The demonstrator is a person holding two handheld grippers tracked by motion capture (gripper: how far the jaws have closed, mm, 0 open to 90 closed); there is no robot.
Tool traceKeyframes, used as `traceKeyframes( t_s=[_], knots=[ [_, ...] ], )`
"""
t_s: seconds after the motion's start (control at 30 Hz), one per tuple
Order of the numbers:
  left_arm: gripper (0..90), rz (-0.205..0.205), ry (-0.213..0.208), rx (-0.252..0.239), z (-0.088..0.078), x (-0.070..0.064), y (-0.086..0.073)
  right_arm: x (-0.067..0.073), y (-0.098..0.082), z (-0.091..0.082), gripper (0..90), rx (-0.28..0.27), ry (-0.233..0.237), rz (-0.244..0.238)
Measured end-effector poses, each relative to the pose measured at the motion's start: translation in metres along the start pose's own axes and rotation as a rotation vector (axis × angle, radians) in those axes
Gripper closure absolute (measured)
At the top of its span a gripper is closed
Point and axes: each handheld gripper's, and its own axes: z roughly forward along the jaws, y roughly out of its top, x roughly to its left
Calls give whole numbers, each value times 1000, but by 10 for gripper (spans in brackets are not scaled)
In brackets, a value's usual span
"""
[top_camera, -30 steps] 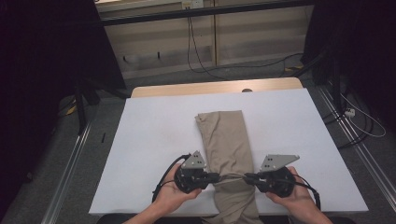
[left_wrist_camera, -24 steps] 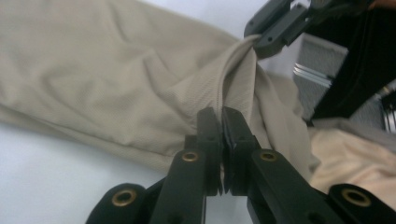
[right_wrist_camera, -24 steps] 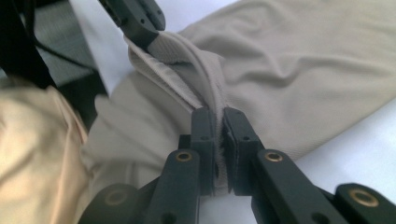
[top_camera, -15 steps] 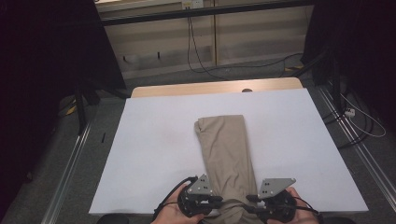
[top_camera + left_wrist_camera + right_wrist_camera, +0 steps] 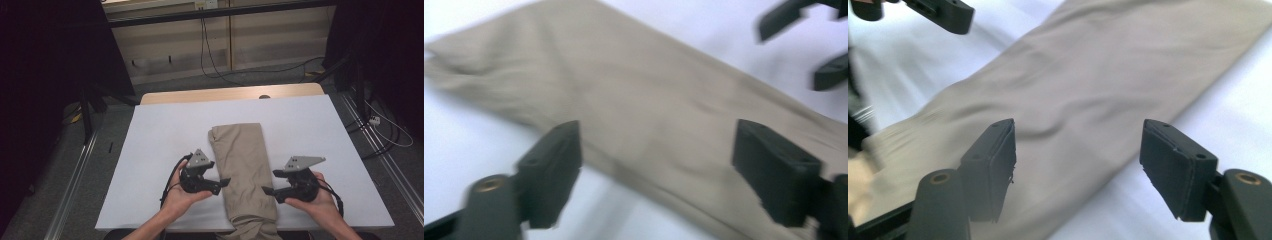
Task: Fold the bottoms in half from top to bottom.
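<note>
A folded tan cloth [image 5: 243, 170] lies lengthwise down the middle of the white worktop [image 5: 150, 150], its near end hanging over the bottom edge of the frame in the high view. The left tool [image 5: 222, 184] sits at the lower centre-left, just beside the cloth's left edge, and the right tool [image 5: 268, 190] at the lower centre-right, just beside its right edge. Each is carried in a hand coming up from the bottom of the frame, and each points inward at the cloth.

A second ago both tools met over the cloth at its lower part, tips almost touching and jaws pinched narrow. Half a second ago they had dropped toward the bottom edge of the frame. Now they stand farther up the frame again and apart, one to each side of the cloth. Their jaws have just been opening and now stand wide.

In the left gripper view the cloth [image 5: 634, 105] runs slantwise behind the spread jaws, blurred, with nothing pinched between the pads. In the right gripper view the cloth [image 5: 1108, 85] likewise lies beyond the spread jaws, unheld, and the other tool's tip shows at the upper left of the frame.

The cloth's far end sits slightly lower in the frame than a second ago.
</note>
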Motion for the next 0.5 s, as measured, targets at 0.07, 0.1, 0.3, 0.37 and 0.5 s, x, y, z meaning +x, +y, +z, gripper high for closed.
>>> traceKeyframes(
  t_s=[0.07, 0.1, 0.3, 0.37, 0.5],
  knots=[
    [186, -32, 24, -21, 5, 16, 6, -14, 10, 6, 307, -10, -24, 7],
    [195, -49, 30, -20, 7, 24, 10, -21, 15, 10, 307, -14, -17, 10],
    [192, -67, 106, -46, 28, 73, 34, -72, 52, 40, 336, -66, -96, 49],
    [190, -86, 129, -55, 37, 89, 41, -86, 57, 52, 366, -82, -109, 95],
    [222, -131, 173, -34, 57, 119, 51, -110, 73, 80, 382, -43, -141, 147]
  ],
)
